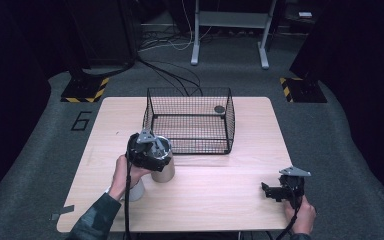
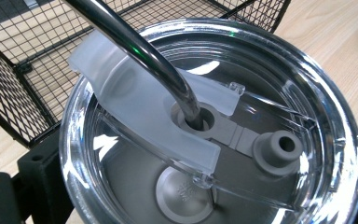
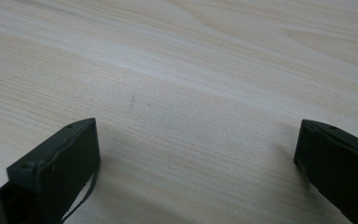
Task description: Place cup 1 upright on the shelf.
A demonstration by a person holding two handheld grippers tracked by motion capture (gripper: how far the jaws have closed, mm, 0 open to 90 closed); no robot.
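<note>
Steel and clear plastic make up my work: a tumbler (image 1: 163, 169) standing upright on the table (image 1: 220, 200), just in front of the basket (image 1: 190, 120); my left gripper (image 1: 149, 150) sits over its top, and I cannot tell how its jaws stand, since in the left gripper view they are hidden behind the cup. Nearest me, my right gripper (image 1: 275, 192) rests low by the table's near right edge, well apart from the cup, jaws wide apart on bare wood. In the left gripper view the lid (image 2: 205, 126) is transparent, with a frosted slider and a bent metal straw (image 2: 140, 51) passing through its hole; I judge the body stiff and smooth, hence slippery under hard jaws, and moderately heavy for its size; the lid looks the brittle part, and the straw is loose enough to swing or lift out. I would grip across the wall just below the rim, never the straw or slider. Farthest, the wire basket holds a small dark disc (image 1: 219, 109) at its back right.
</note>
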